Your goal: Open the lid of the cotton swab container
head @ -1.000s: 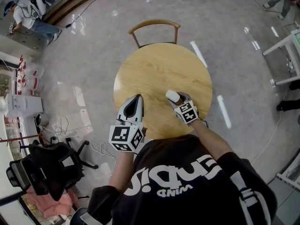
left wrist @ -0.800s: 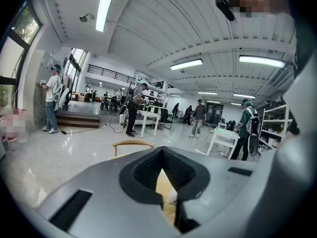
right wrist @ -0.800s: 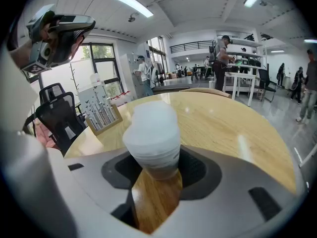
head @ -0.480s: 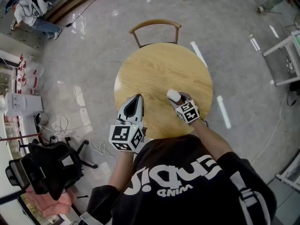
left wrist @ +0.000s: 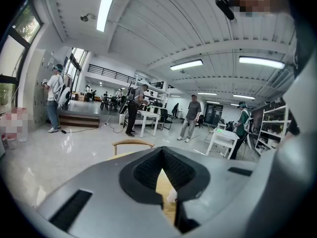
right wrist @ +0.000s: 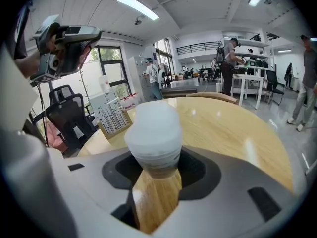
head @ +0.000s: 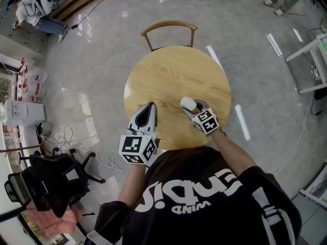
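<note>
The cotton swab container (head: 187,103) is a small round tub with a white frosted lid. It stands on the round wooden table (head: 168,75), towards its near right side. My right gripper (head: 193,108) is closed around its lower body, and in the right gripper view the container (right wrist: 152,130) fills the gap between the jaws, with the pads (right wrist: 190,170) against both sides. The lid is on. My left gripper (head: 148,108) rests at the table's near left edge, shut and holding nothing; in the left gripper view its jaws (left wrist: 163,158) meet above the tabletop.
A wooden chair (head: 168,28) stands at the table's far side. A black office chair (head: 48,180) is on the floor to the left, and a white table (head: 309,47) stands at the right. People walk about in the background.
</note>
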`<state>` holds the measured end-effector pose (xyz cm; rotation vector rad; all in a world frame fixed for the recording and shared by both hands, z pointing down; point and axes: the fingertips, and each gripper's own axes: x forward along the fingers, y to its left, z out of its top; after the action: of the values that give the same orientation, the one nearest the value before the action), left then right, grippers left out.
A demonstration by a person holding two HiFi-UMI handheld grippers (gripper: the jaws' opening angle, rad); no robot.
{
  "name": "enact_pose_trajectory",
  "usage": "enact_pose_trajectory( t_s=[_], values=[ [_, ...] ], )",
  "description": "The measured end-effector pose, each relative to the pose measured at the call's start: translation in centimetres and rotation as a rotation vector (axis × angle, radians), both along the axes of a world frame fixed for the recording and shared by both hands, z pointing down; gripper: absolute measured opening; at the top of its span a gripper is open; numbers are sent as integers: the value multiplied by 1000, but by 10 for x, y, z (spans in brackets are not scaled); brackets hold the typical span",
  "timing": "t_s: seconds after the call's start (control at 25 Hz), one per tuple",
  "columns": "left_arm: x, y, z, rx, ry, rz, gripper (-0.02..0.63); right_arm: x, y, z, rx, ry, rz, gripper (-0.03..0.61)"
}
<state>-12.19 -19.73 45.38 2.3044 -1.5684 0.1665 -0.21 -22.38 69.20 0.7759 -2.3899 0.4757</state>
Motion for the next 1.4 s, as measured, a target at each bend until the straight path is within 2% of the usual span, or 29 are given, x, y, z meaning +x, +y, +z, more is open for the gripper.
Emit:
enact_pose_trajectory(
  t_s=[0.56, 0.72, 1.4],
  values=[
    [8, 2, 4, 4, 38, 19, 8, 0, 18, -78, 58, -39, -167, 193],
    [10, 2, 1, 8, 41, 38, 8, -2, 27, -100, 83, -21, -220, 193],
    [8, -1, -12, 46, 16, 91, 8, 11, 31, -176, 71, -38, -233, 193]
  ],
)
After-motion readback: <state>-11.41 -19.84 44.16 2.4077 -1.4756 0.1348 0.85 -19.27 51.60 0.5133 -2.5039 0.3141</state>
